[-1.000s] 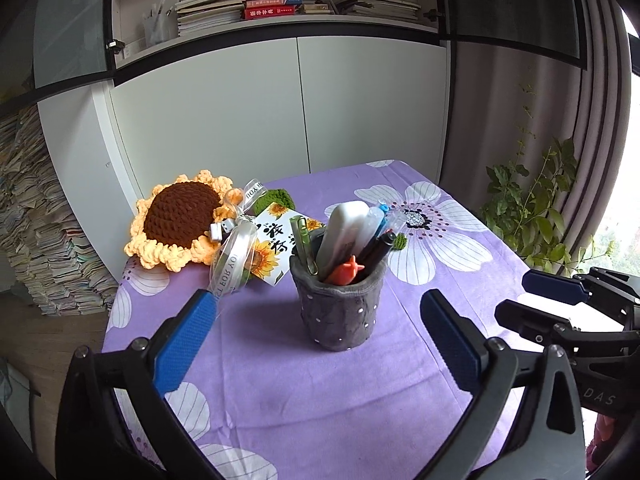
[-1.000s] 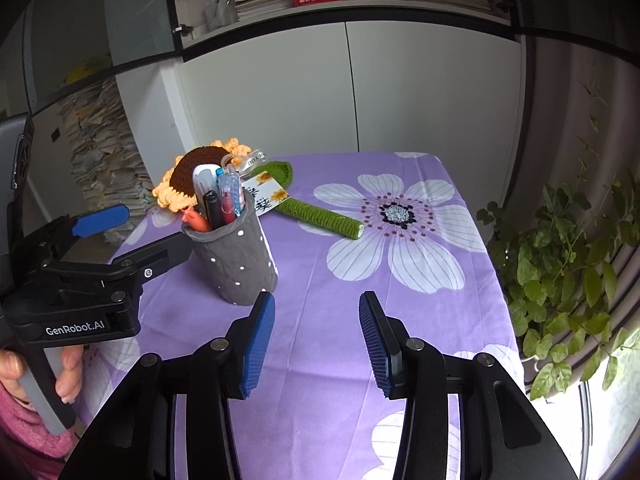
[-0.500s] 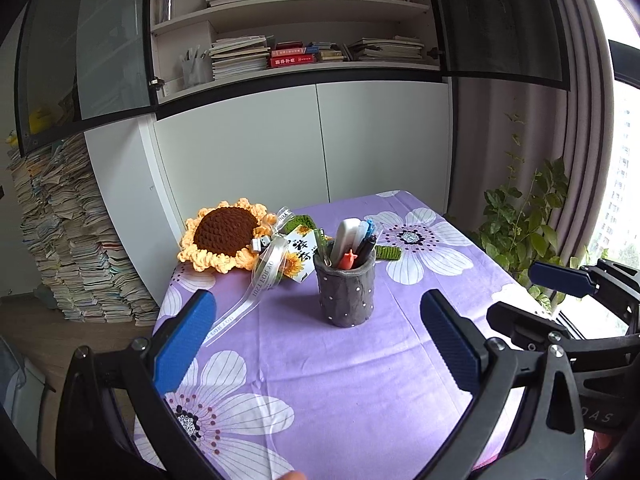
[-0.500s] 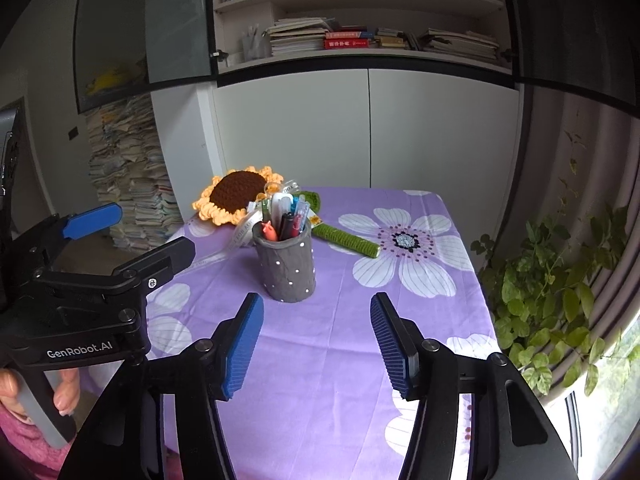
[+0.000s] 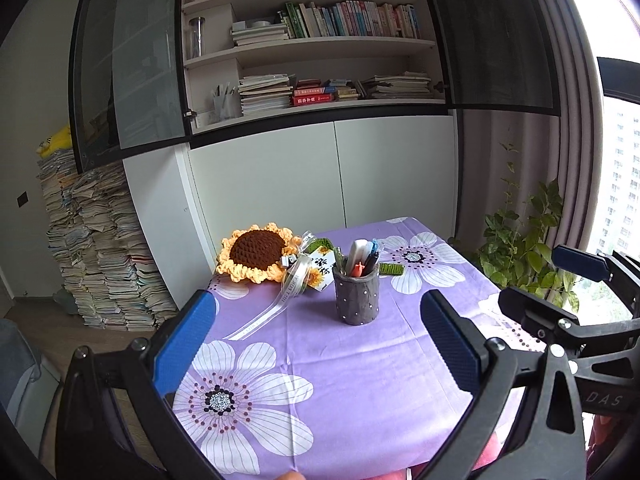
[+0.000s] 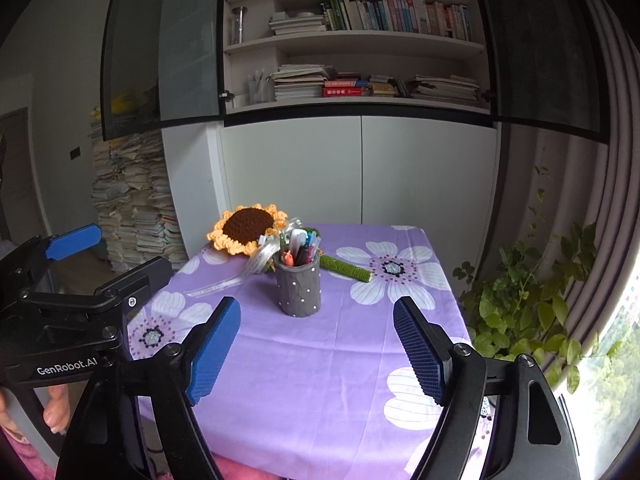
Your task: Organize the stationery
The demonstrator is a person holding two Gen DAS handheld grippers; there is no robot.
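A grey dotted pen holder [image 5: 356, 296] [image 6: 298, 290] stands upright on the purple flowered tablecloth [image 5: 340, 380] [image 6: 328, 360], filled with several pens and a white case. My left gripper [image 5: 318, 342] hangs open well short of the holder, with nothing between its blue pads. My right gripper [image 6: 316, 350] is also back from the holder, its jaws opening wider and empty. Each gripper shows at the edge of the other's view.
A crocheted sunflower [image 5: 258, 252] [image 6: 246, 230] with ribbon and a card lies behind the holder, its green stem [image 6: 348, 268] pointing right. White cabinets and bookshelves [image 5: 320, 60] stand behind the table. Paper stacks [image 5: 96, 248] rise at the left, a plant [image 6: 528, 304] at the right.
Both grippers have pulled back and up from the pen holder, which now looks smaller and farther. The right gripper's jaws have spread much wider. The left gripper's jaws stayed open.
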